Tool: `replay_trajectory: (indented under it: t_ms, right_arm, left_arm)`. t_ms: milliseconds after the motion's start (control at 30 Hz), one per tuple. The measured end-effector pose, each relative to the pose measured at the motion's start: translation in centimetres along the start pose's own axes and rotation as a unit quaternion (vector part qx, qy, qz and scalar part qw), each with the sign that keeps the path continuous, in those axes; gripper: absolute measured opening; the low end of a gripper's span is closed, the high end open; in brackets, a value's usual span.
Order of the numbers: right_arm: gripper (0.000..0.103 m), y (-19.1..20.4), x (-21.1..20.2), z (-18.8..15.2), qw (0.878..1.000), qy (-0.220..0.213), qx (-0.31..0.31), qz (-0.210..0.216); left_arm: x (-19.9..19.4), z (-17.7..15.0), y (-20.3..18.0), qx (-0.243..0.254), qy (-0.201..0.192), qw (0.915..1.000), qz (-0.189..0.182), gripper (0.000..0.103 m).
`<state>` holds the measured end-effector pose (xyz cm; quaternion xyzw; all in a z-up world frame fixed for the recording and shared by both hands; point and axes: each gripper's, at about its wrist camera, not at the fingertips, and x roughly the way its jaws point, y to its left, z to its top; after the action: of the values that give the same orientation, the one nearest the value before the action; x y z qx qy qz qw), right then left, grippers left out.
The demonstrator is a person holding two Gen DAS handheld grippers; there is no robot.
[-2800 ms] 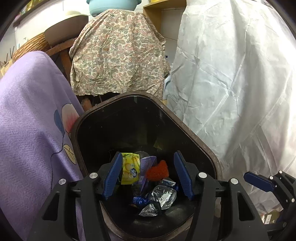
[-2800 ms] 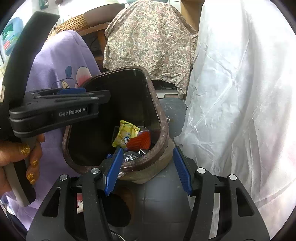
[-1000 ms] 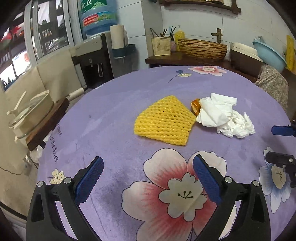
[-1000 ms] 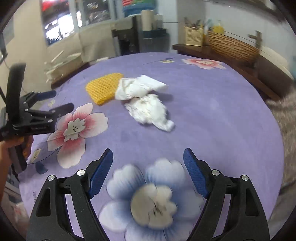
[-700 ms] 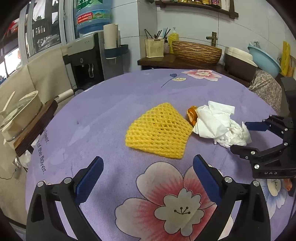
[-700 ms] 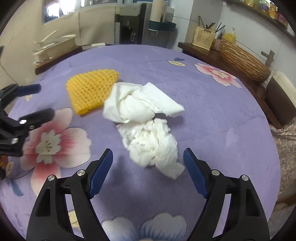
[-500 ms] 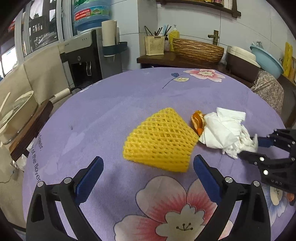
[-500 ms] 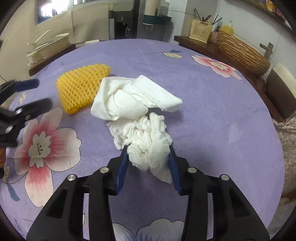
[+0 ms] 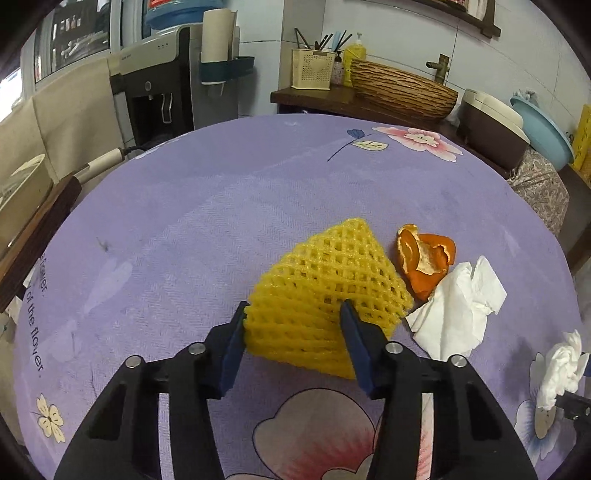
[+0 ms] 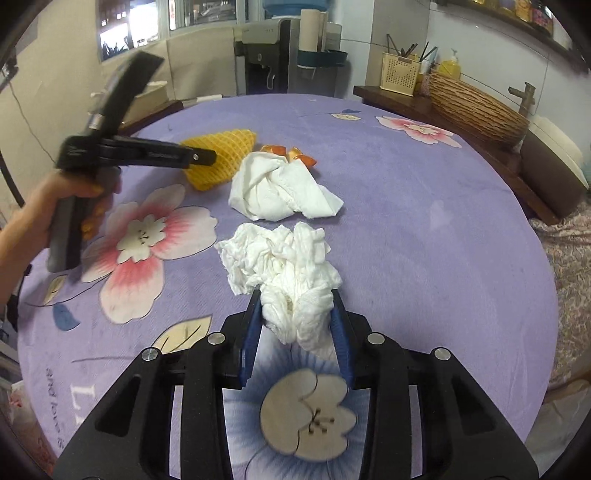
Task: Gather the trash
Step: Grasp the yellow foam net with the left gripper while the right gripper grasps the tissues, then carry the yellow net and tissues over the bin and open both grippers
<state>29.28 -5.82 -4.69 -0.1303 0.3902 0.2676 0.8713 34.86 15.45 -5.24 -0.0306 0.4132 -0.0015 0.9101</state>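
1. The round table (image 9: 221, 206), under a purple flowered cloth, carries all the trash in one loose cluster.
2. The left gripper (image 9: 291, 325) is closing on the yellow foam net (image 9: 325, 291), pads pressing its near edge.
3. The right gripper (image 10: 295, 317) clenches the crumpled tissue (image 10: 288, 266), apparently ready for lifting.
4. A second tissue (image 10: 280, 192) and orange peel (image 9: 424, 258) lie ungrasped beside the net.

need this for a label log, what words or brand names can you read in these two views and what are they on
"of the flower": printed along the near-left edge of the purple tablecloth in the left wrist view.
"and love": partly cut off, on the same cloth in the right wrist view.
Water bottle label: too blurred to read.
Left gripper lettering: too blurred to read.
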Motion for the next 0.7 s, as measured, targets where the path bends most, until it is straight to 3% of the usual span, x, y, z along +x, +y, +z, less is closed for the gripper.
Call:
replay_trajectory:
  t_ms: [100,200,567,700]
  right_arm:
    - [0.036,-0.3,-1.4,-0.7,1.000,-0.014,0.006,0.002]
    - [0.036,-0.5,-2.4,-1.4,1.000,-0.026,0.016,0.003]
    - [0.036,-1.3,-5.4,-4.3,0.996,-0.070,0.045,0.021]
    - [0.036,-1.4,-6.7,-5.7,0.995,-0.086,0.051,0.021]
  left_arm:
    - [-1.0,-0.3,-0.4,0.004,-0.016,0.9999,-0.005,0.027]
    - [-2.7,-0.8,-0.6,0.003,-0.033,0.9994,-0.011,0.022]
    - [-10.8,-5.3,-1.0,0.018,-0.110,0.9937,0.013,0.021]
    - [-14.6,-7.6,-2.5,0.051,-0.146,0.9875,0.029,0.021]
